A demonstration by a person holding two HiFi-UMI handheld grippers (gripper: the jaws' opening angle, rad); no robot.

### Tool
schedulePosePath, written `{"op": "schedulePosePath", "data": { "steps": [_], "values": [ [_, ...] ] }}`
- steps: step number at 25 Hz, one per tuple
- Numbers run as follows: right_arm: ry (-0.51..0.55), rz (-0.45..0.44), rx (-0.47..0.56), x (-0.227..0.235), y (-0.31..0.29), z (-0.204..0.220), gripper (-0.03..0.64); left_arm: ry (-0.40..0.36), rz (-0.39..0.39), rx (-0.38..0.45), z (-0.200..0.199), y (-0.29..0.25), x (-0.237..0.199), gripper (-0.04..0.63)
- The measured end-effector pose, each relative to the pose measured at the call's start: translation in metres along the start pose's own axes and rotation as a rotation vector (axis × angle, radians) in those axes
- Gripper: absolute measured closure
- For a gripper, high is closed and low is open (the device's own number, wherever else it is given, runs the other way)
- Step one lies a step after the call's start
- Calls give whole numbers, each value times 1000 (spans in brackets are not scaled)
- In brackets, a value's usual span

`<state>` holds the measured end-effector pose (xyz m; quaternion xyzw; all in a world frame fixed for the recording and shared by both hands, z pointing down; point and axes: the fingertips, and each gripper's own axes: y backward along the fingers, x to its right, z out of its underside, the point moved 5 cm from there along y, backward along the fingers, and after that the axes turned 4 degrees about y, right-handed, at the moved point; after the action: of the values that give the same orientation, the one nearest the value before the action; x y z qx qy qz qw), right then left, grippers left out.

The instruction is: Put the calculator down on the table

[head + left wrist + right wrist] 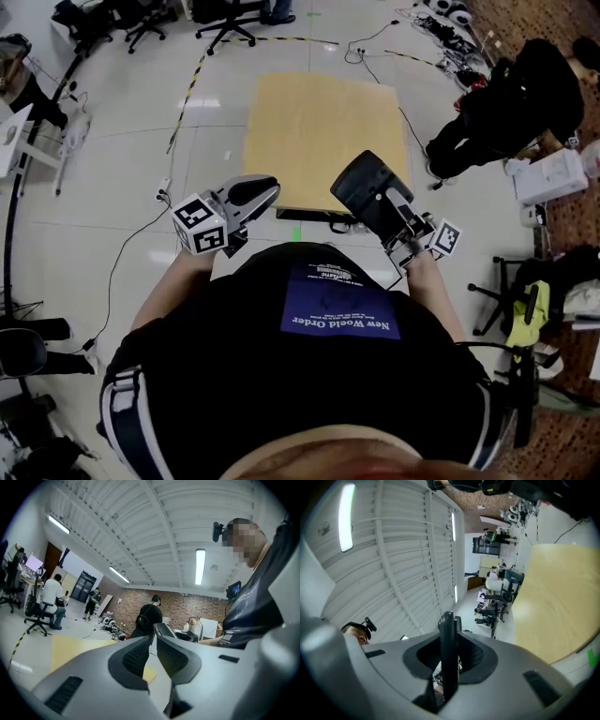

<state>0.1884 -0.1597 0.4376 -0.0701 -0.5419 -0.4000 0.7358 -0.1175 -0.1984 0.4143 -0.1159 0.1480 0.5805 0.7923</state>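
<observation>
In the head view I am holding both grippers out in front of my dark shirt (309, 375), in the lower middle of the frame. My left gripper (265, 192) is sitting left of centre with its marker cube (201, 226) facing up, its jaws lying together with nothing in them. My right gripper (392, 214) is sitting right of centre and is clamping the calculator (368, 185), a dark slab that is overlapping the lower right corner of the pale wooden table (319, 122) in the picture; it is in my grip, not lying on the tabletop. A person in black (511, 103) is standing at the upper right beside the table. In the left gripper view my left gripper (153, 641) is showing its two grey jaws drawn almost together, only a thin slit between the tips and nothing between the pads; the table (70, 648) is lying at the lower left, and the person in black (149, 618) is standing in the centre in front of a brick wall (187, 604). In the right gripper view my right gripper (449, 663) is squeezing the calculator (448, 630), which is showing edge-on as a thin dark upright strip pinched between the pads, while the table (562, 602) is filling the right of the frame.
</observation>
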Motion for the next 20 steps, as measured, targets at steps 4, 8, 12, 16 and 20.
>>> {"op": "schedulePosePath", "data": {
  "steps": [4, 8, 12, 16, 20],
  "values": [
    [-20, -36, -116, 39, -26, -66, 561, 13, -83, 24, -18, -59, -21, 537],
    [-39, -62, -194, 81, -29, -110, 561, 19, -153, 24, -11, -93, -28, 537],
    [-94, -77, -214, 111, -62, -165, 561, 74, -244, 36, -39, -124, -43, 536],
    [-126, -59, -232, 147, -81, -162, 561, 105, -321, 19, -30, -109, -62, 536],
    [-117, 6, -230, 191, -96, -150, 561, 130, -320, 30, -19, -97, -100, 535]
  ]
}}
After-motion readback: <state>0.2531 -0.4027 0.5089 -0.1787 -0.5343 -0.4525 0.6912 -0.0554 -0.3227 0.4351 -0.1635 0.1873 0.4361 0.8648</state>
